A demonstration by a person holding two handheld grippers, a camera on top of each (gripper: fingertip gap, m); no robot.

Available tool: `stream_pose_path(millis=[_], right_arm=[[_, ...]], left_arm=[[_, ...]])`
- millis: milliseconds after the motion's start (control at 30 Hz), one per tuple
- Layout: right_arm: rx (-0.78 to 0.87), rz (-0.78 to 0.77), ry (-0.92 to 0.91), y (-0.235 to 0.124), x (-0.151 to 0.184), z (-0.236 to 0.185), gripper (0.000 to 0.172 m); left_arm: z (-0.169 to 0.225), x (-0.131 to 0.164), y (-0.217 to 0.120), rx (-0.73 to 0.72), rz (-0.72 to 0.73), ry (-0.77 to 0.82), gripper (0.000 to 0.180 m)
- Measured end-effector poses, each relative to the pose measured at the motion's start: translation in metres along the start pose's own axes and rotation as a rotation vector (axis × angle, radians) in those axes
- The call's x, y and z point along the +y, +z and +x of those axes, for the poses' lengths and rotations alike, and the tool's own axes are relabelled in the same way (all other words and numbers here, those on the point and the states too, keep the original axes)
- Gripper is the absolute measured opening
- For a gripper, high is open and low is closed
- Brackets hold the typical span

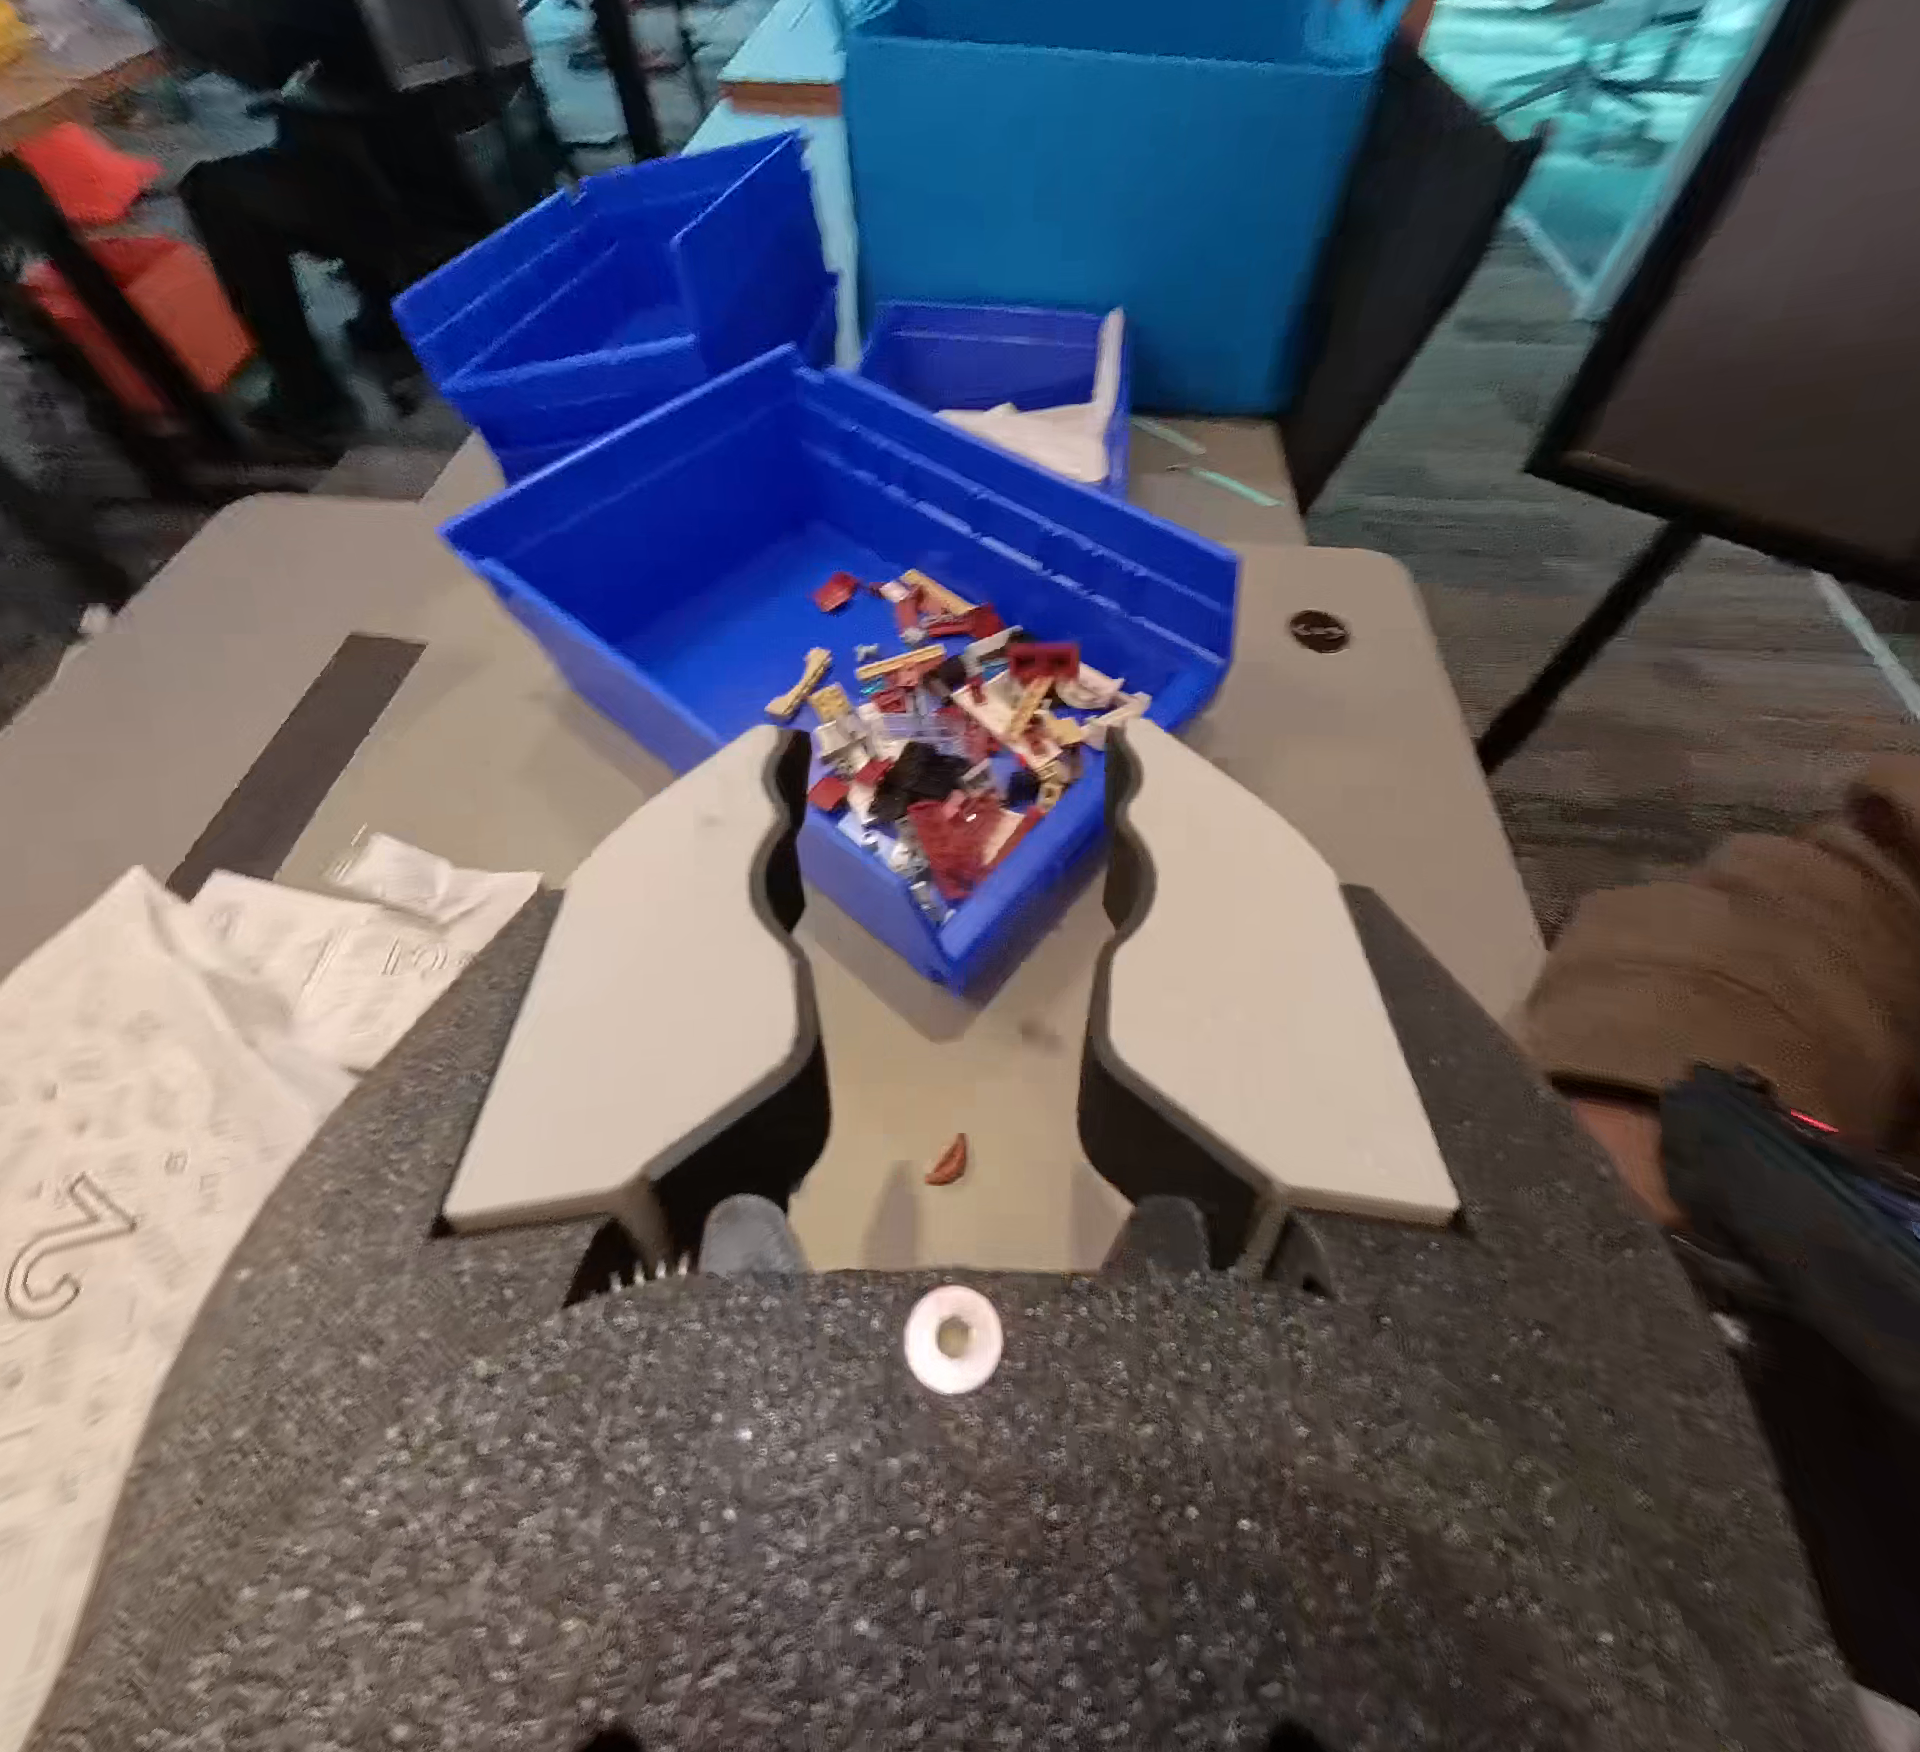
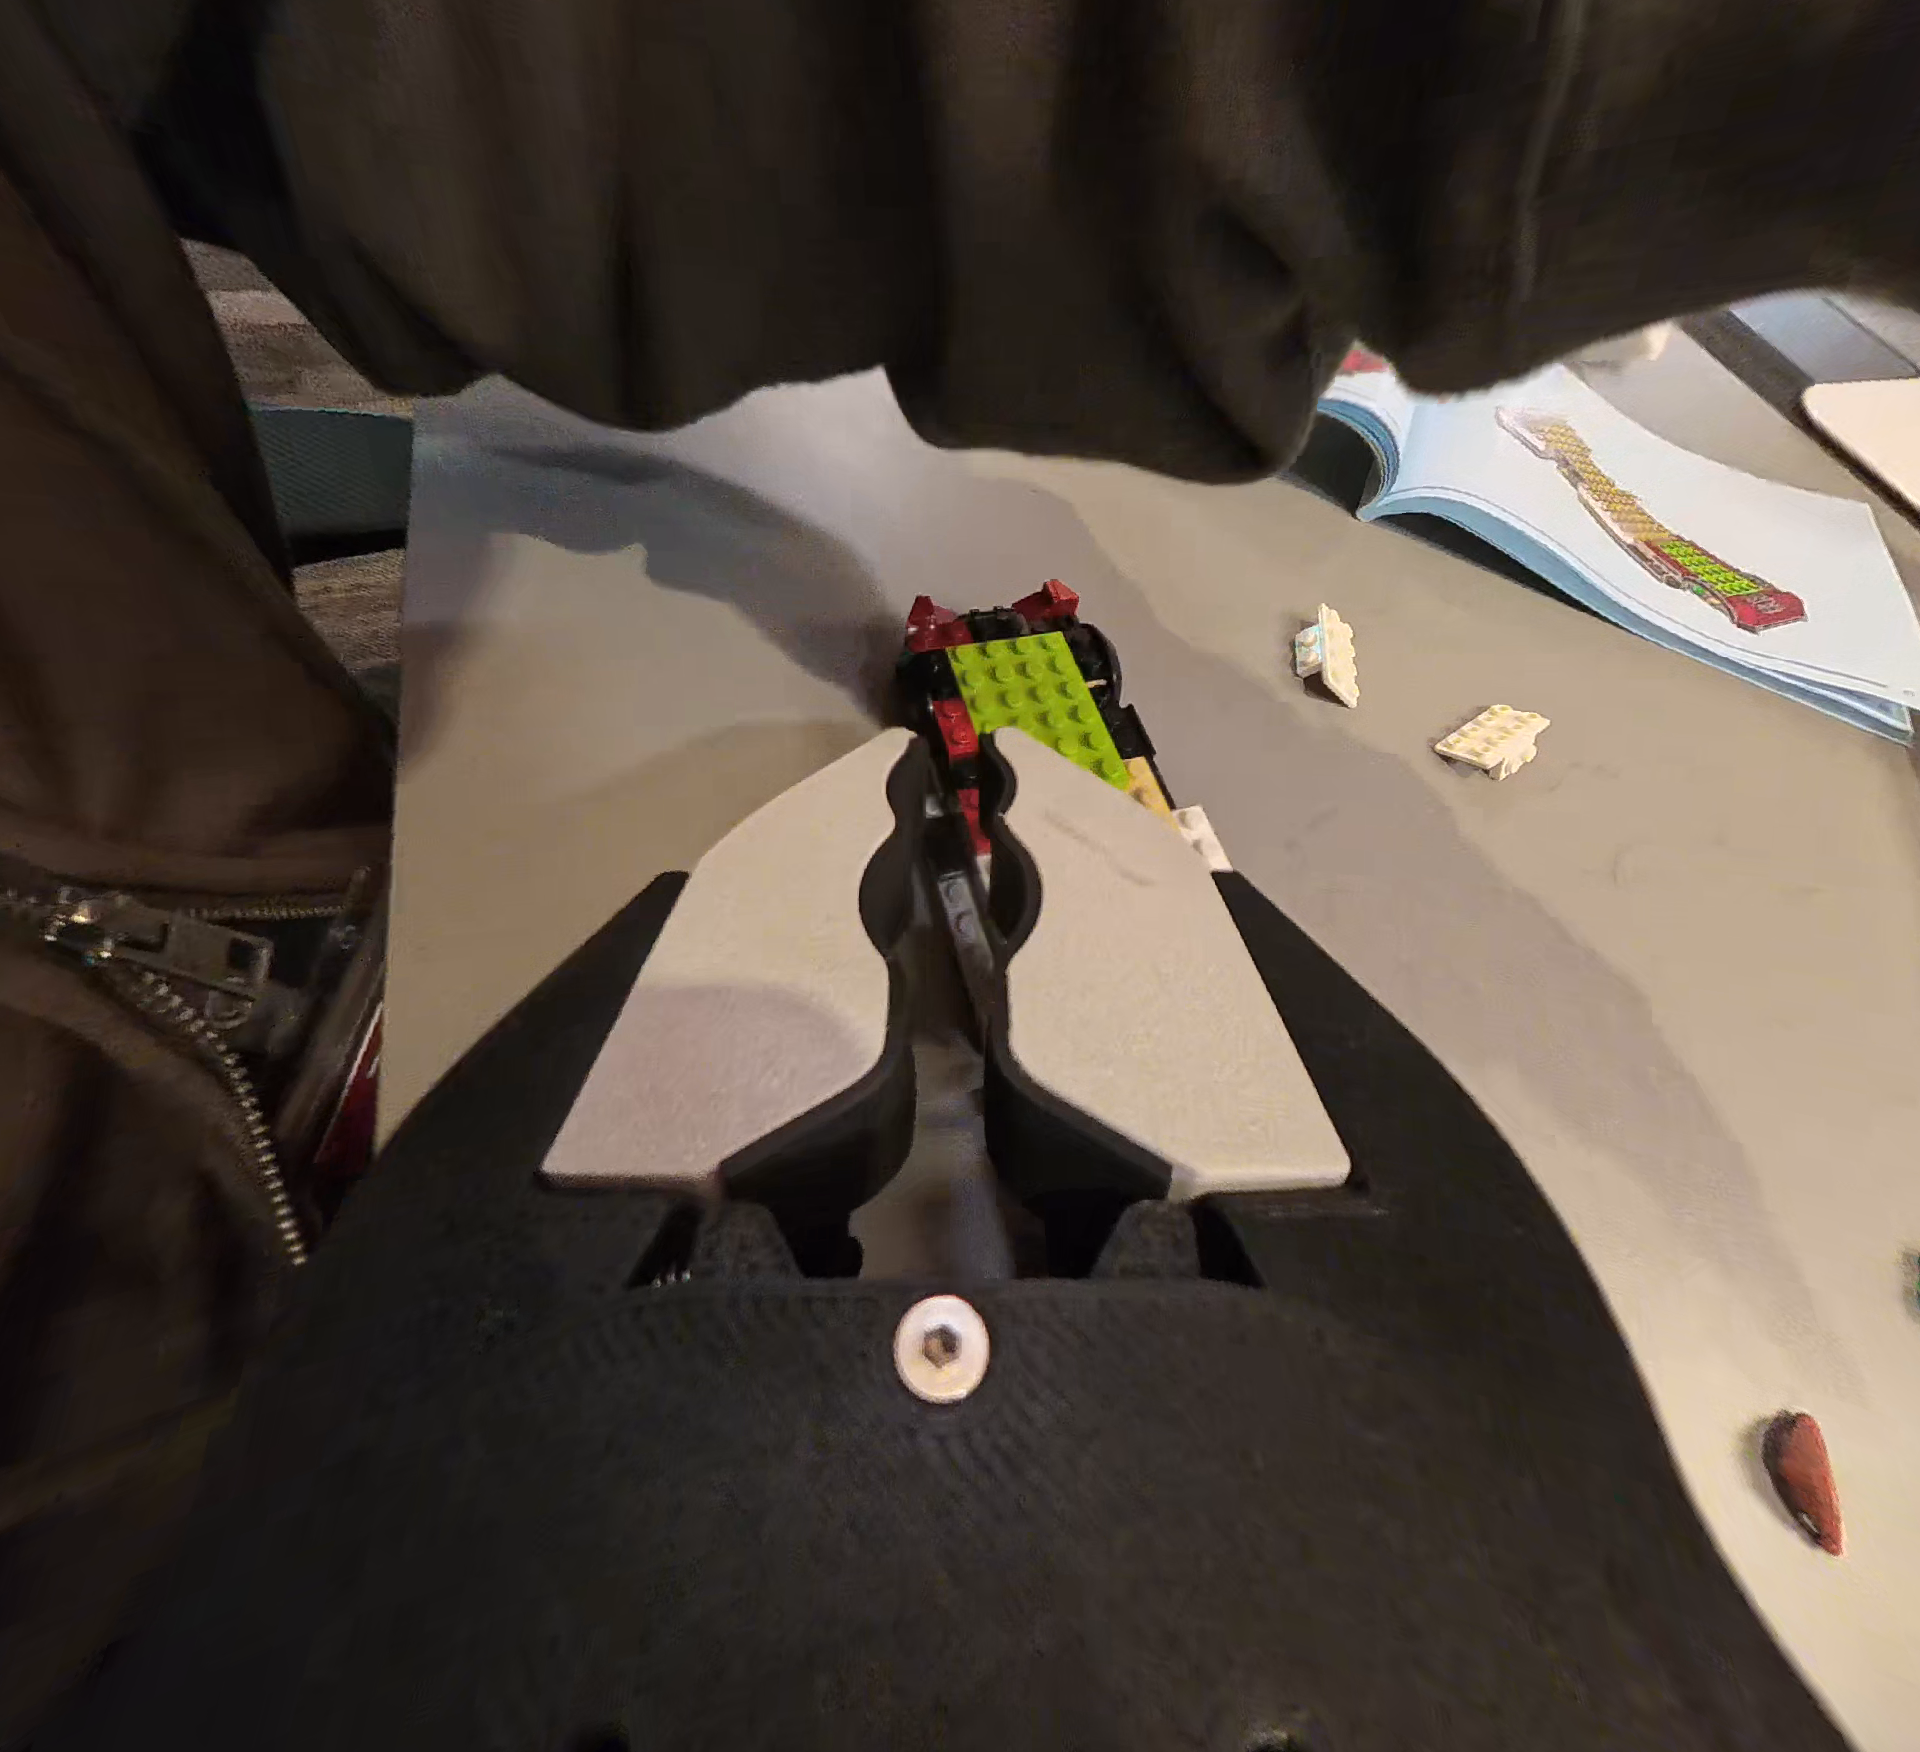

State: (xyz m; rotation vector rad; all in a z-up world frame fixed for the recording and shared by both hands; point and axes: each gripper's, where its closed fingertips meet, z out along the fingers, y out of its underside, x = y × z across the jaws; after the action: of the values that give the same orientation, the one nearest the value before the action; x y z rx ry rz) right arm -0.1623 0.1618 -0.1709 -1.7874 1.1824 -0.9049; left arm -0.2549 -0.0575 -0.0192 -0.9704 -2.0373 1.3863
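Claws first, nearest the two cameras. The left claw is spread wide with nothing between its grey fingers; it hovers above the tabletop, its tips at the near corner of a blue bin. Under the claw, on bare tabletop, lies one small brown curved piece. Just ahead of the tips, inside the bin's near corner, sits a heap of loose building bricks in dark red, tan, white and black; the bin's far half is bare. Left of the claw lie crumpled clear plastic bags.

The right claw is pinching a partly built brick model, lime green on top with dark red and black, both pads pressing its narrow near end while the rest reaches forward from the tips, low over the tabletop. To the right of this claw lie two white brick pieces, well apart from the model, and beyond them an open booklet. A dark sleeve hangs above and ahead.

Judging by this, the model is being steadied while the free claw is placed to pick a brick; that calls for a drop over the bin's near wall and a fine pinch in a tangled heap.

Farther beyond, stacked blue bins and a tall blue crate close off the far side; open tabletop lies left of the bin.
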Motion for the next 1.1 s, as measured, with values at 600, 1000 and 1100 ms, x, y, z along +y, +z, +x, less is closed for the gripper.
stream_pose_path(millis=[600,1000,1100], right_arm=[[-0.002,-0.15,-0.031,0.029,0.004,0.016,0.031],[-0.094,-0.381,-0.148,0.048,0.015,0.021,0.046],[-0.159,-0.41,-0.164,0.05,0.019,0.018,0.046]], left_arm=[[0.064,0.242,-0.168,0.063,-0.257,-0.075,0.069],[0.073,0.272,-0.153,0.071,-0.366,0.003,0.075],[0.073,0.275,-0.152,0.067,-0.38,0.011,0.074]])
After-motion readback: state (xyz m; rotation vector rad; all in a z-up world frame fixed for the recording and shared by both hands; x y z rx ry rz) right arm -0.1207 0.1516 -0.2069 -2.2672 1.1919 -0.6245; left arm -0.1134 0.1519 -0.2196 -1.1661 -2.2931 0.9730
